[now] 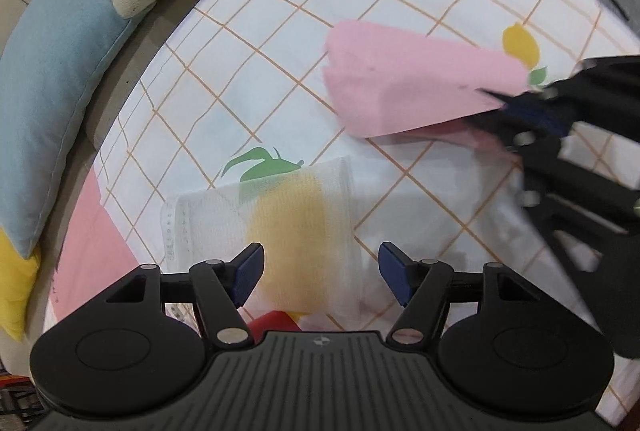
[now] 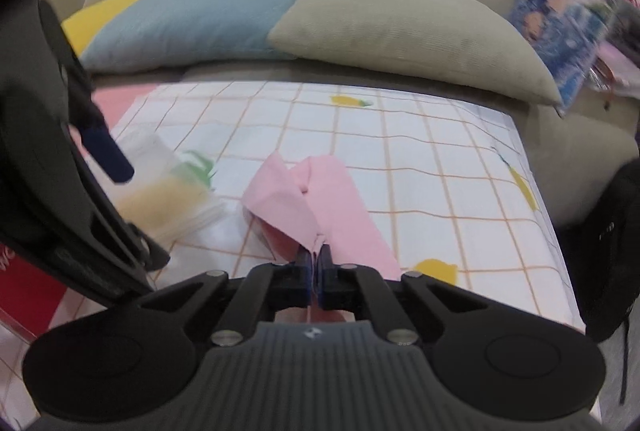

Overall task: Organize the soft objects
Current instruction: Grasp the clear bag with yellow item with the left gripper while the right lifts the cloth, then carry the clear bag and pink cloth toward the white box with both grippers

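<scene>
Three cushions [image 2: 208,15] behind; mesh bag [image 1: 280,231] beside pink cloth [image 1: 408,83].

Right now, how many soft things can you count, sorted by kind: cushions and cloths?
Cushions: 3 (yellow cushion, blue cushion, beige cushion)
Loose cloths: 2 (pink cloth pinched in the right hand-held gripper, white and yellow mesh cloth below the open left hand-held gripper)
Total: 5

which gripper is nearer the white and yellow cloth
Left. The left gripper hovers right over the white and yellow cloth, jaws open astride it. The right gripper is off to its side, shut on the pink cloth.
</scene>
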`<state>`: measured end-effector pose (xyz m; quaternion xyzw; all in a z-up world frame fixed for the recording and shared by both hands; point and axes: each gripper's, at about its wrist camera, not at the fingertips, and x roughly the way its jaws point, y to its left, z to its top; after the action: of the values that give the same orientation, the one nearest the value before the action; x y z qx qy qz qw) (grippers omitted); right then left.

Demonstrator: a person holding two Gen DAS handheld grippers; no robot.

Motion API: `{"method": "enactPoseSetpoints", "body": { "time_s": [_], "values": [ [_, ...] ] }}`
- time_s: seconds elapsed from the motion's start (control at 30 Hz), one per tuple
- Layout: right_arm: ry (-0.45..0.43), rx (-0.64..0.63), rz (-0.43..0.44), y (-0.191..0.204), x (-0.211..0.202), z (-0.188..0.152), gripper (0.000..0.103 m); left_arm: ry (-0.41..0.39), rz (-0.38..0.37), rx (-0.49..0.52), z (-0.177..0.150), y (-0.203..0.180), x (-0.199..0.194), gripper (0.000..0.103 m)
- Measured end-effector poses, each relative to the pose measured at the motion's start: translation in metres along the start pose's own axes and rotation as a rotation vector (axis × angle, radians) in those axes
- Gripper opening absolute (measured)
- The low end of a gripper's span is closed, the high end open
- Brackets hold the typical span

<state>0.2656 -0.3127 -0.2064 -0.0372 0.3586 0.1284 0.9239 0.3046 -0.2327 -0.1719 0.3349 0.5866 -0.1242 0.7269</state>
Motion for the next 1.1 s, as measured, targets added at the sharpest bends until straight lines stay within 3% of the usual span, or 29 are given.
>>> {"method": "enactPoseSetpoints", "body": {
  "time_s": [0.17, 0.2, 0.23, 0.27, 0.3, 0.33, 0.37, 0.5, 0.6, 0.73, 0.8, 0.87, 1.0, 1.07, 1.1],
  "values": [
    [-0.011, -0.031, 0.004, -0.003, -0.006, -0.003, 0.002, 0.005, 0.04, -0.003, 0.005, 0.003, 0.009, 0.069],
    [-0.027, -0.038, 0.001, -0.003, -0.008, -0.004, 0.003, 0.008, 0.031, -0.015, 0.005, 0.005, 0.009, 0.062],
    [-0.049, -0.049, -0.011, -0.002, -0.009, -0.004, 0.011, 0.011, 0.015, -0.029, 0.005, 0.008, 0.009, 0.055],
    [-0.067, -0.056, -0.029, -0.001, -0.01, -0.003, 0.041, 0.015, 0.003, -0.038, 0.005, 0.01, 0.009, 0.05],
    [-0.088, -0.053, -0.05, -0.001, -0.011, -0.002, 0.06, 0.02, 0.0, -0.039, 0.005, 0.011, 0.01, 0.039],
    [-0.111, -0.045, -0.062, -0.001, -0.012, -0.003, 0.088, 0.022, 0.003, -0.037, 0.005, 0.012, 0.011, 0.03],
    [-0.121, -0.035, -0.059, -0.003, -0.012, -0.002, 0.089, 0.02, 0.003, -0.034, 0.004, 0.013, 0.011, 0.026],
    [-0.072, 0.02, -0.039, -0.008, 0.001, -0.003, 0.089, 0.018, -0.008, -0.031, 0.005, 0.012, 0.009, 0.009],
    [-0.027, 0.019, -0.056, -0.006, 0.01, -0.008, 0.089, -0.011, -0.015, -0.055, 0.004, 0.015, 0.005, 0.006],
    [-0.01, 0.025, -0.057, -0.005, 0.017, -0.012, 0.08, -0.06, -0.051, -0.088, -0.001, 0.02, -0.007, 0.005],
    [-0.025, 0.022, -0.056, -0.003, 0.017, -0.012, 0.073, -0.085, -0.066, -0.096, -0.005, 0.02, -0.015, 0.005],
    [-0.036, 0.007, -0.051, 0.0, 0.016, -0.011, 0.055, -0.106, -0.08, -0.107, -0.009, 0.02, -0.022, 0.005],
    [-0.041, -0.009, -0.029, 0.004, 0.014, -0.011, 0.034, -0.148, -0.115, -0.131, -0.017, 0.02, -0.037, 0.005],
    [-0.04, -0.004, -0.057, 0.003, 0.014, -0.01, 0.014, -0.177, -0.13, -0.143, -0.021, 0.021, -0.046, 0.005],
    [-0.038, 0.007, -0.069, 0.0, 0.014, -0.01, 0.008, -0.193, -0.139, -0.15, -0.024, 0.021, -0.052, 0.005]
  ]
}}
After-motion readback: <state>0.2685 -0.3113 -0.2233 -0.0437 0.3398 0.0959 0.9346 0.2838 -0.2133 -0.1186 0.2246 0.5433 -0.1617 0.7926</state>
